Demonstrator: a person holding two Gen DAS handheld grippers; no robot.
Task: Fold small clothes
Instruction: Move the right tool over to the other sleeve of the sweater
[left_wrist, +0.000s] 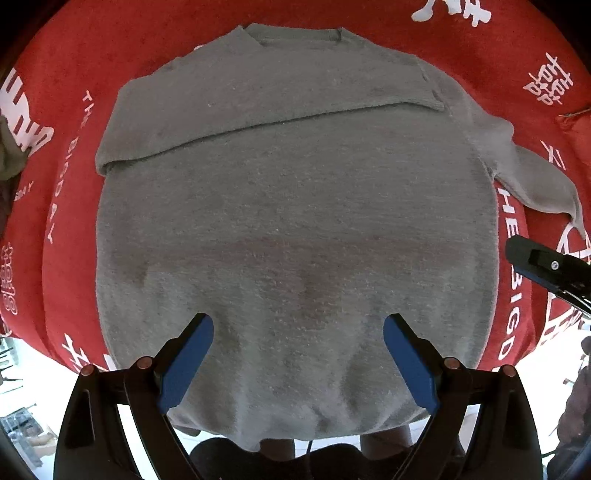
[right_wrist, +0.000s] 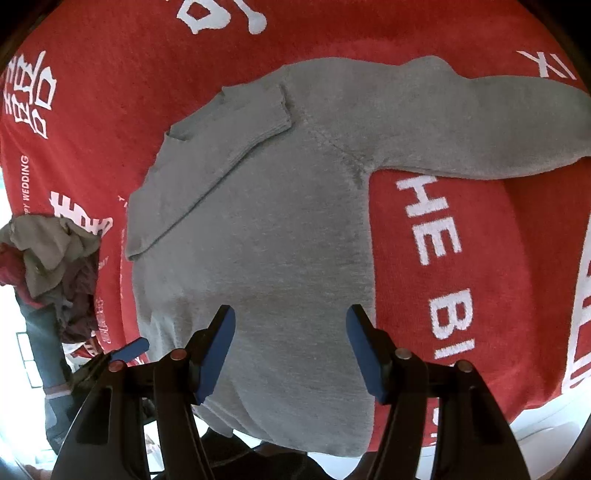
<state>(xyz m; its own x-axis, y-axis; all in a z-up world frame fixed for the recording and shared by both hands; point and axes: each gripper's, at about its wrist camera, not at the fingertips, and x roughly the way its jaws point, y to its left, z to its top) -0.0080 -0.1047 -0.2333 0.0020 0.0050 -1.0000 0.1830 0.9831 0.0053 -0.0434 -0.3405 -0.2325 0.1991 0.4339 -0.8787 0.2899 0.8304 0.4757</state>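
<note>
I am holding both left tongs (left_wrist: 298, 360) and right tongs (right_wrist: 290, 349) apart and empty above the grey sweater (left_wrist: 295, 221) lying flat on the red cloth (left_wrist: 74, 92), one sleeve (left_wrist: 258, 107) folded across, the other sleeve (right_wrist: 480, 122) and body remaining.

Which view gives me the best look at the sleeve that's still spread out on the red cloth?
The right wrist view. The unfolded sleeve lies there large and nearly whole, running out from the grey sweater to the frame's right edge. The left wrist view shows it small and warped at the right rim.
</note>
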